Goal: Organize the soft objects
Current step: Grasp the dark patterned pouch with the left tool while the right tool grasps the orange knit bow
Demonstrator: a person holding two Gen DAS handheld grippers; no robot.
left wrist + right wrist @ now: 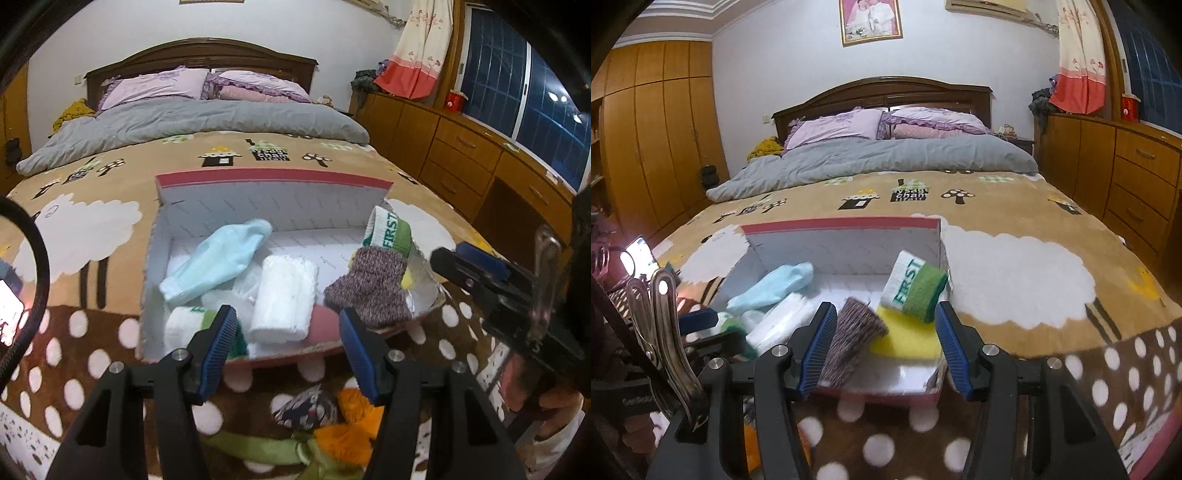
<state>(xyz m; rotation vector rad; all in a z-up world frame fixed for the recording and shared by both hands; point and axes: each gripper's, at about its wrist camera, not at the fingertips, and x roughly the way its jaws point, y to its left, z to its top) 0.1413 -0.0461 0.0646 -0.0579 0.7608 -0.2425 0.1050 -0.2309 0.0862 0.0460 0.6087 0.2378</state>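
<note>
- Resting at the box's (849, 236) 4 o'clock corner, the speckled sock (849, 341) lay tilted inside.
- Both claws, left claw (288, 354) and right claw (882, 345), stood spread, pinching nothing.
- Fetching the orange sock (354, 424) at the bed's 6 o'clock seemed the next move; gripping it mid-body would go best.

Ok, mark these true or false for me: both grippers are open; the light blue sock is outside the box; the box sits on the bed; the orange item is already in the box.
1. Both the left gripper and right gripper are open: true, nothing held.
2. The light blue sock is outside the box: false, it lies inside.
3. The box sits on the bed: true.
4. The orange item is in the box: false, it lies on the blanket in front.
</note>
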